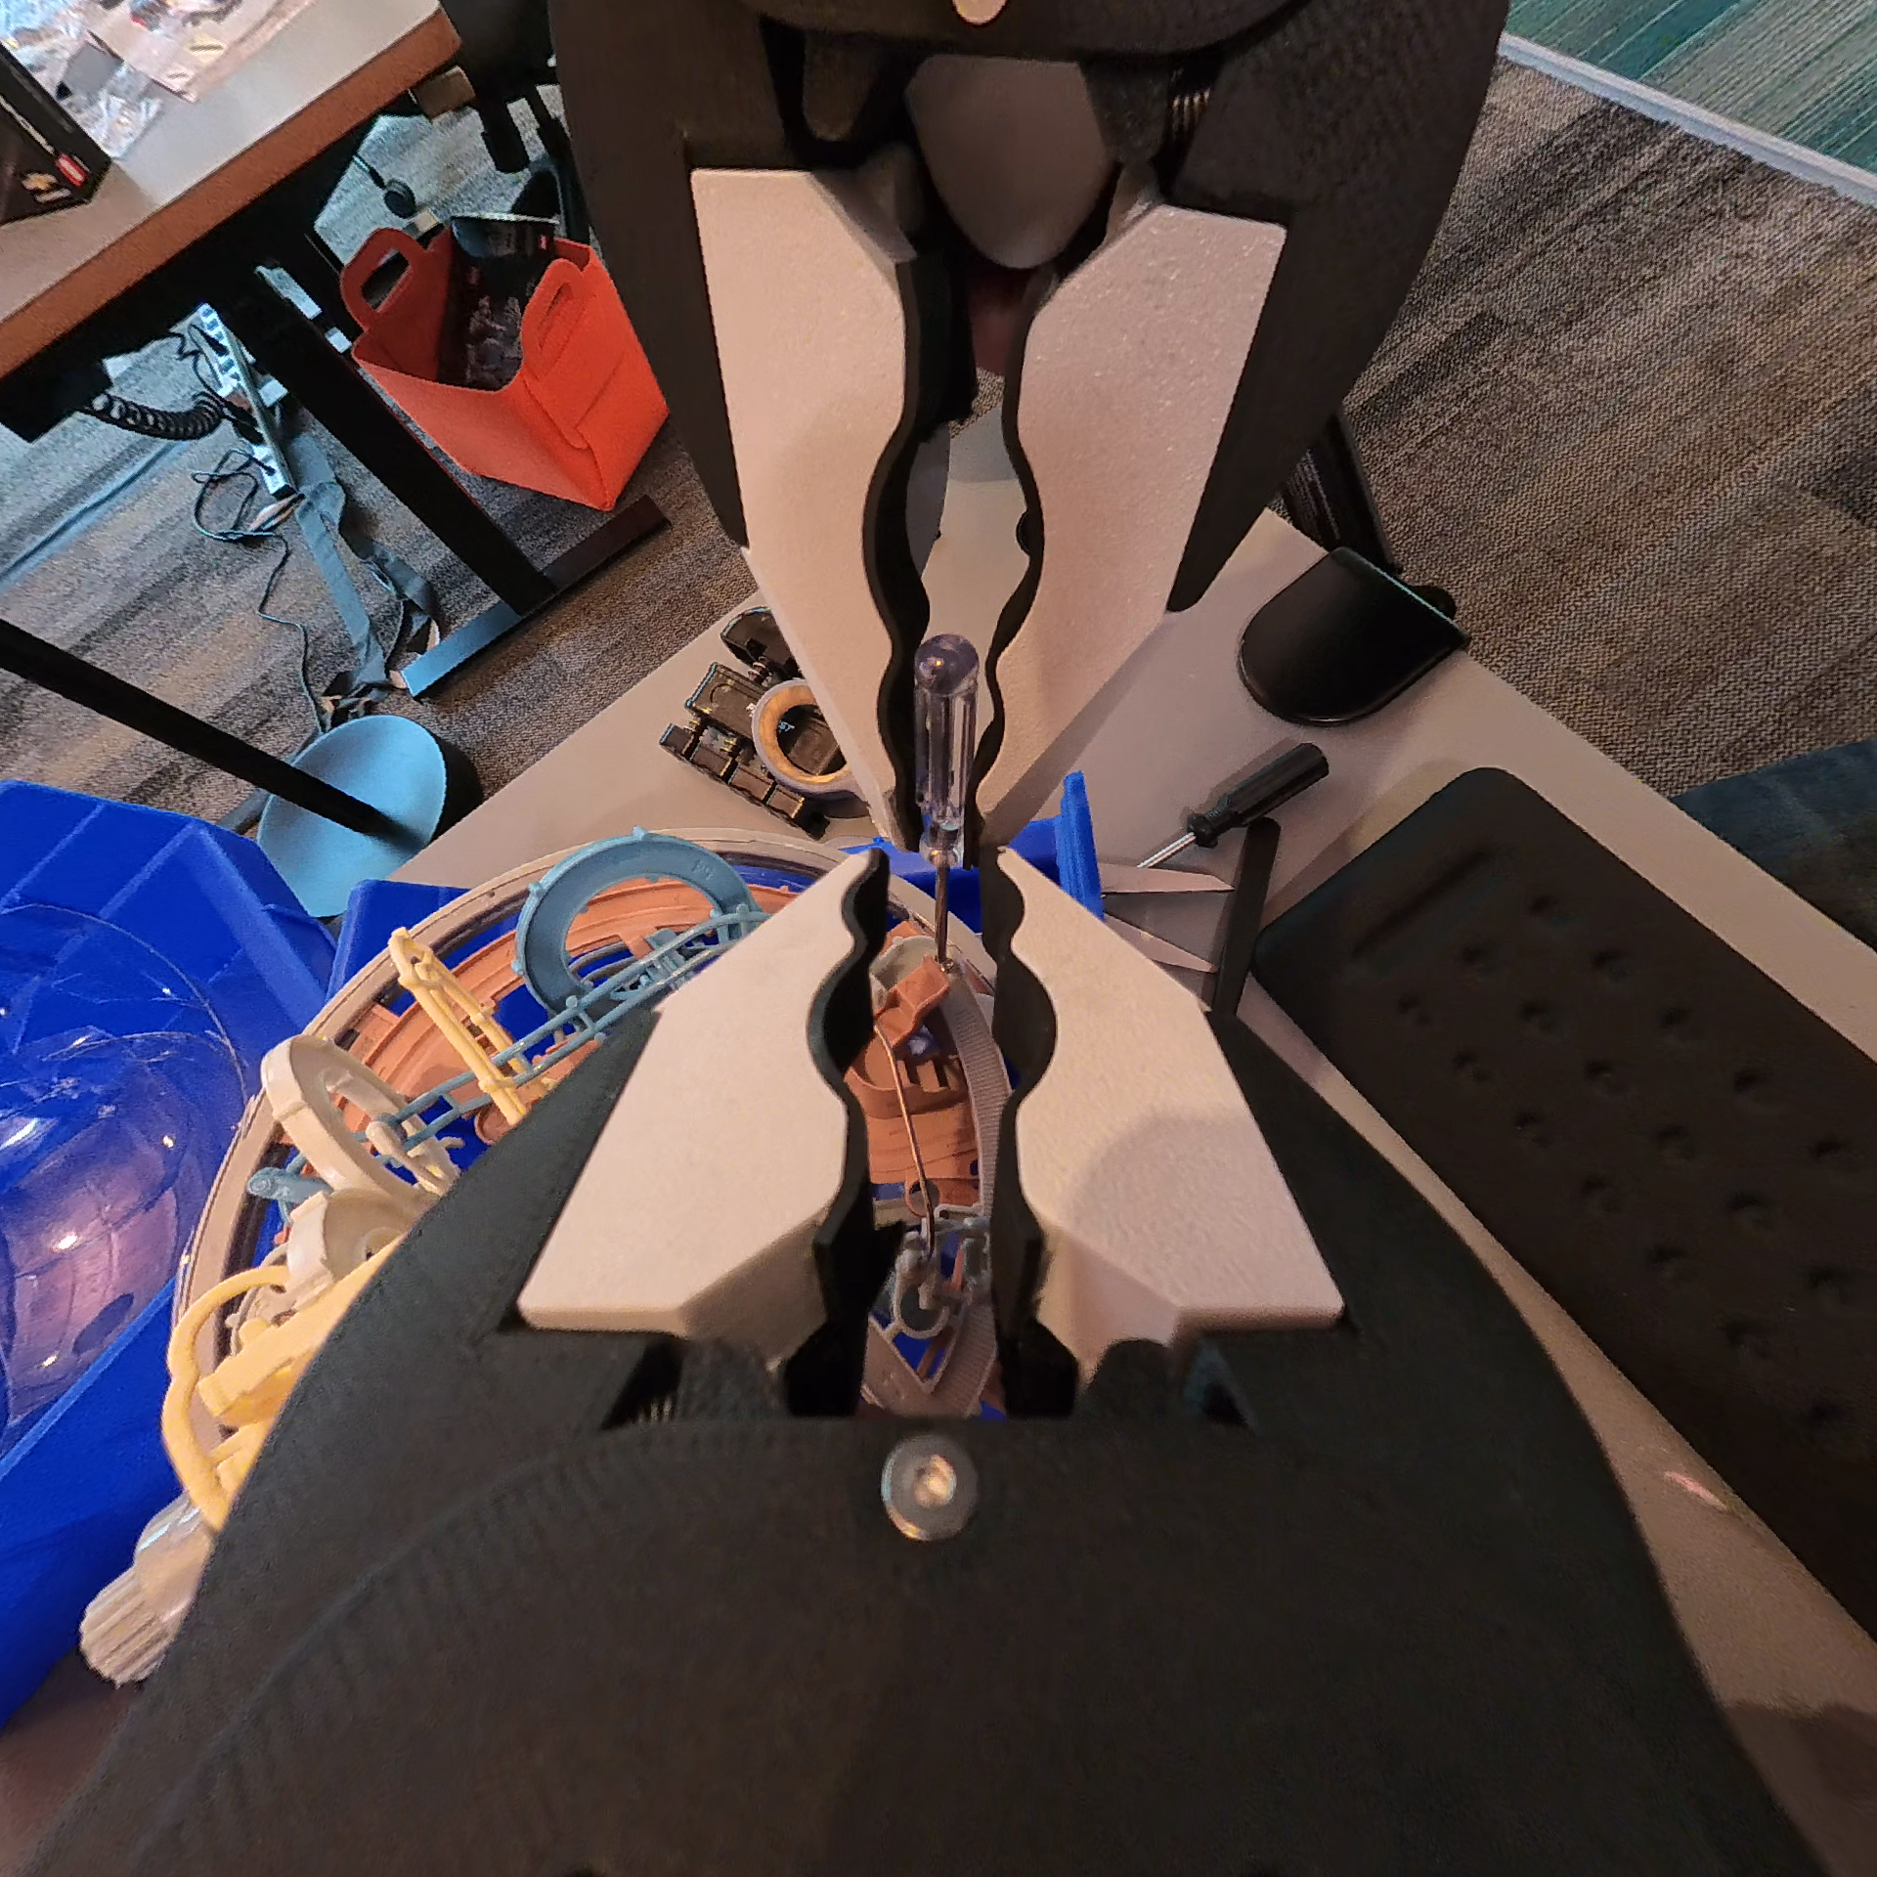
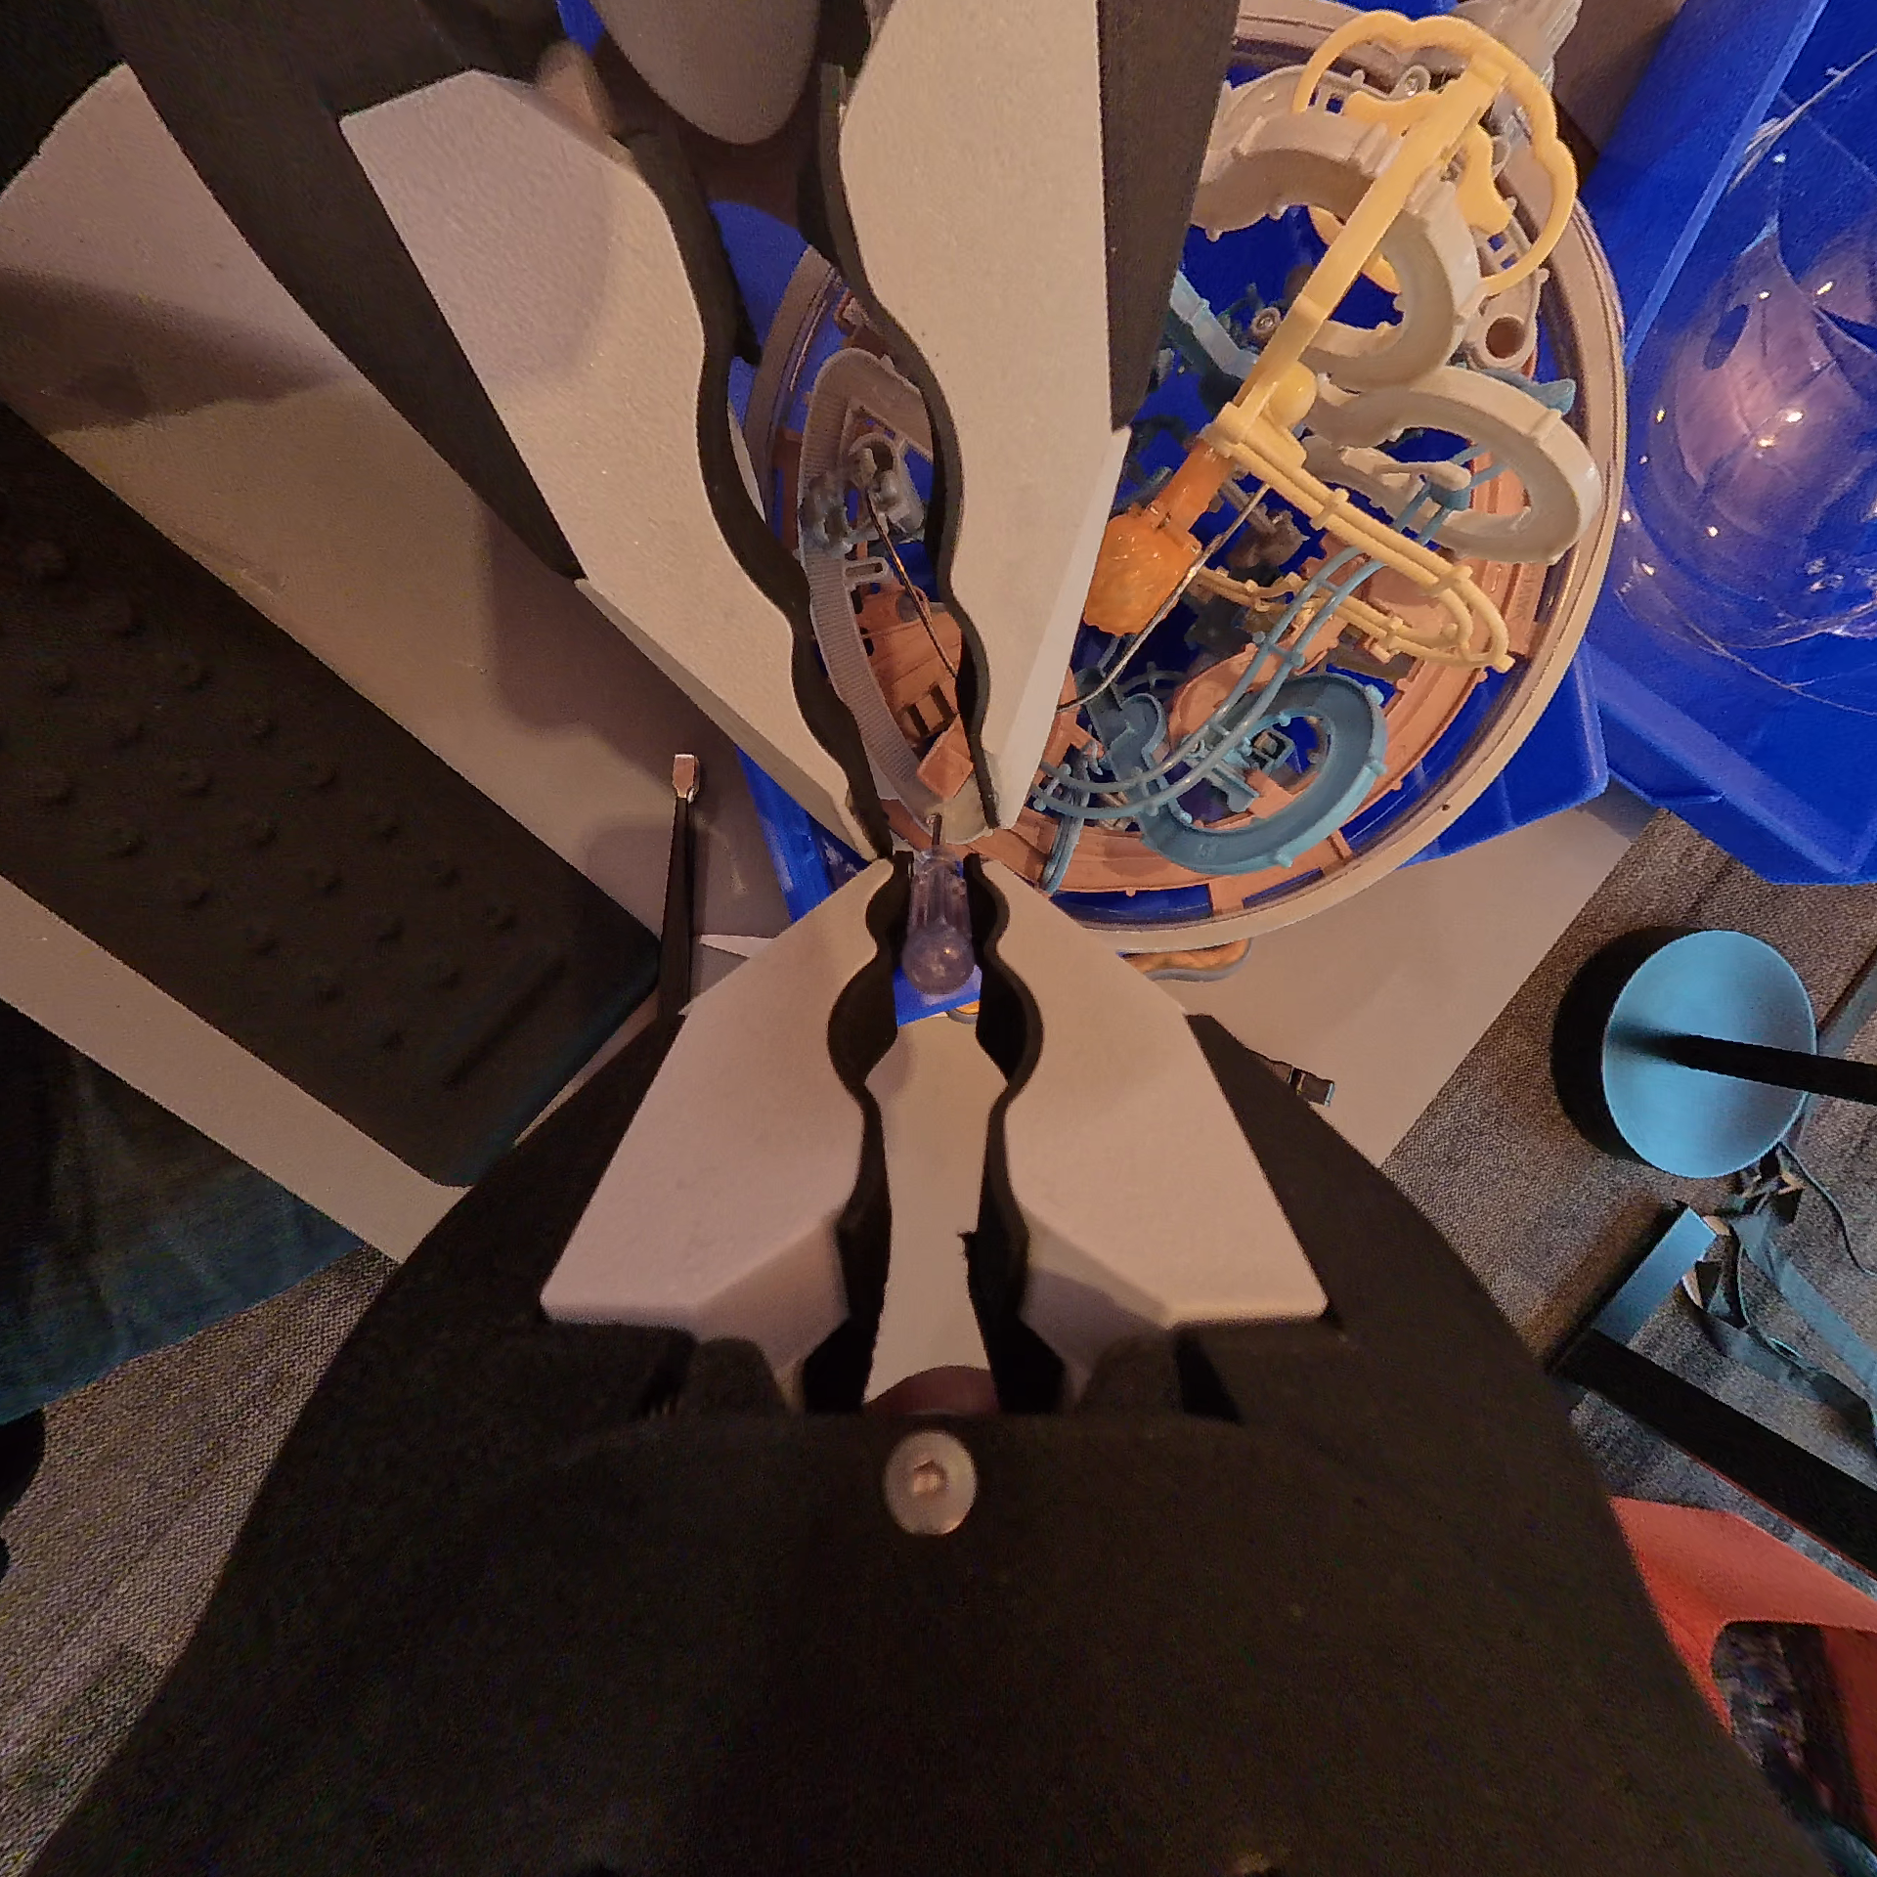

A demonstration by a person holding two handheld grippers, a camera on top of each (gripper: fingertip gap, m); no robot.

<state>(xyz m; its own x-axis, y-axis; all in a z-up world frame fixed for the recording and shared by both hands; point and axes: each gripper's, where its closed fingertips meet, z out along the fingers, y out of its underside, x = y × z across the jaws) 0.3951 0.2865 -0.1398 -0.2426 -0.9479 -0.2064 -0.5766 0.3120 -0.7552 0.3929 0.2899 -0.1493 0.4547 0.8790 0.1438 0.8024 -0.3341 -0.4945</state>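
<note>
White table (image 1: pixel 1148 691), black screwdriver (image 1: pixel 1244 797), tape roll (image 1: pixel 797 736), perforated black pad (image 1: pixel 1584 1097)

Black-handled screwdriver (image 1: pixel 1244 797) lies on the white table (image 1: pixel 1148 701), near a black perforated mat (image 1: pixel 1584 1077). Tape roll (image 1: pixel 797 736) sits on a black device (image 1: pixel 726 726). Orange bag (image 1: pixel 528 376) on the carpet (image 1: pixel 1625 406) beside another table's leg; blue round stool base (image 2: pixel 1706 1056) nearby.
</note>
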